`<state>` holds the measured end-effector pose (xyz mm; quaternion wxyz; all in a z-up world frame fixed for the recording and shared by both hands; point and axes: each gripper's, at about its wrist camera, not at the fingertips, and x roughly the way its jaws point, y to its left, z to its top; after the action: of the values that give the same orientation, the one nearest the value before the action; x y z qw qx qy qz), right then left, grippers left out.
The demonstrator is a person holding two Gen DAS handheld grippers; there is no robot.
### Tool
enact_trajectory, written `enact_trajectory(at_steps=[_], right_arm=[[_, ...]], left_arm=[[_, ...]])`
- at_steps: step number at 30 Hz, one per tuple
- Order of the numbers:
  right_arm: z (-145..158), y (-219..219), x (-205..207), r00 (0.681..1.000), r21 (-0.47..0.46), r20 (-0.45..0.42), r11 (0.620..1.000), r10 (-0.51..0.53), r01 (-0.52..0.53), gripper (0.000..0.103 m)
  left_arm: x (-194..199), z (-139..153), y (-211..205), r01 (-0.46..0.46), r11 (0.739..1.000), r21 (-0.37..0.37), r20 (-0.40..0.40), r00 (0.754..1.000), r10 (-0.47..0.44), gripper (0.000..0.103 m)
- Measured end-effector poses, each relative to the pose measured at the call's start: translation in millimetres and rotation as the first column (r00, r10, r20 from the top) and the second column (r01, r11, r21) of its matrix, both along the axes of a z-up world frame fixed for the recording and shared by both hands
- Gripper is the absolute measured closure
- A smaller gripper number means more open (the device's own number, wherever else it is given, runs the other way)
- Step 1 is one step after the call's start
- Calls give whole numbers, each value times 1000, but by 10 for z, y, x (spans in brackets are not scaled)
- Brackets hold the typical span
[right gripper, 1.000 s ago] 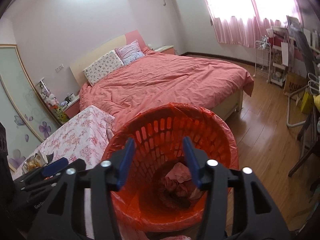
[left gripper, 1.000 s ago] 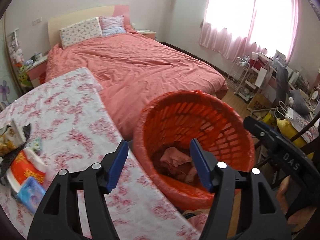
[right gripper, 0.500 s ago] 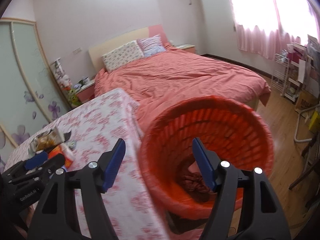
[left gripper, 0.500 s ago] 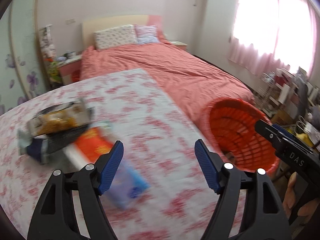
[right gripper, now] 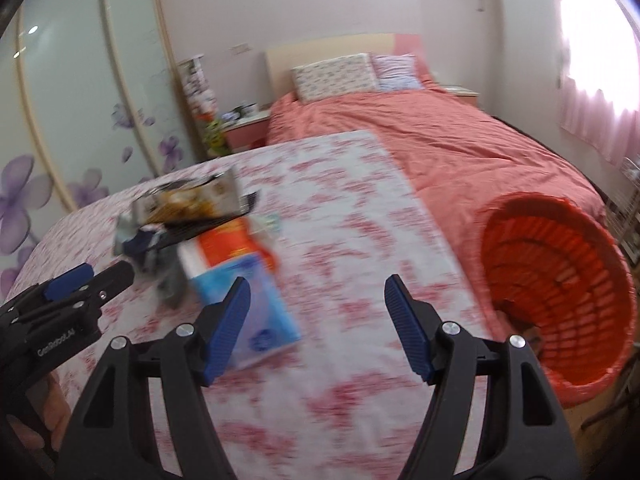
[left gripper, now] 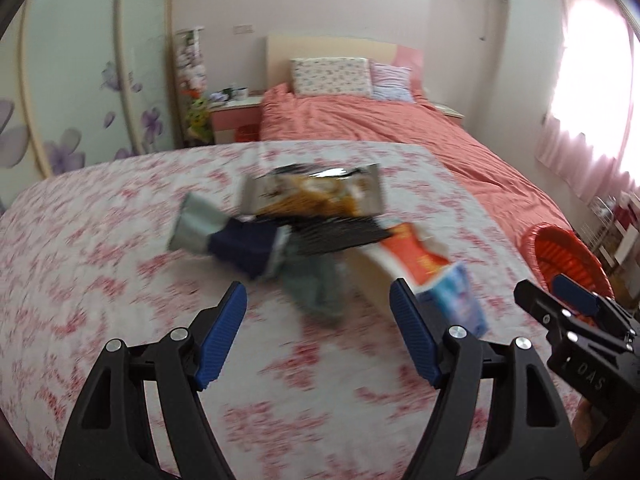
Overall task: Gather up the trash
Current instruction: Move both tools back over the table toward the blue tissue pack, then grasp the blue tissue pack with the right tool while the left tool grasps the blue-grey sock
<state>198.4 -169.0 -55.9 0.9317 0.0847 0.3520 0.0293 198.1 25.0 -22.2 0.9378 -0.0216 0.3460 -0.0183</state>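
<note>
Crinkling foil wrappers (left gripper: 316, 196) beside slatted round orange basket (right gripper: 560, 280)

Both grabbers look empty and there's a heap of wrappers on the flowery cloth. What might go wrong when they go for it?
1. The wrappers overlap in one heap, so a pinch may lift several or drag others off the floral cloth.
2. The blue packet lies flat, so the right gripper's fingers may slide over it.
3. The orange basket stands off to the side, so loosely held pieces may drop on the way.

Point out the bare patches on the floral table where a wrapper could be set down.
Floral table: bare between the trash pile and the edge nearest the orange basket, and along the near side below both grippers. Crowded around the pile, left of centre in the right wrist view.
</note>
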Motion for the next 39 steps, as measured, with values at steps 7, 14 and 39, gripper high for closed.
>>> enact_trajectory(at_steps=[7, 14, 39], right_arm=[[-182, 395, 90, 995, -15, -48, 996, 91, -91, 35], [-361, 425, 287, 990, 25, -116, 997, 77, -74, 36], [-453, -8, 521, 967, -101, -208, 987, -145, 126, 47]], left_arm=[[-100, -89, 322, -47, 998, -34, -29, 999, 46, 30], [-159, -153, 445, -56, 997, -49, -42, 998, 54, 30], [105, -246, 586, -80, 996, -45, -77, 994, 76, 30]])
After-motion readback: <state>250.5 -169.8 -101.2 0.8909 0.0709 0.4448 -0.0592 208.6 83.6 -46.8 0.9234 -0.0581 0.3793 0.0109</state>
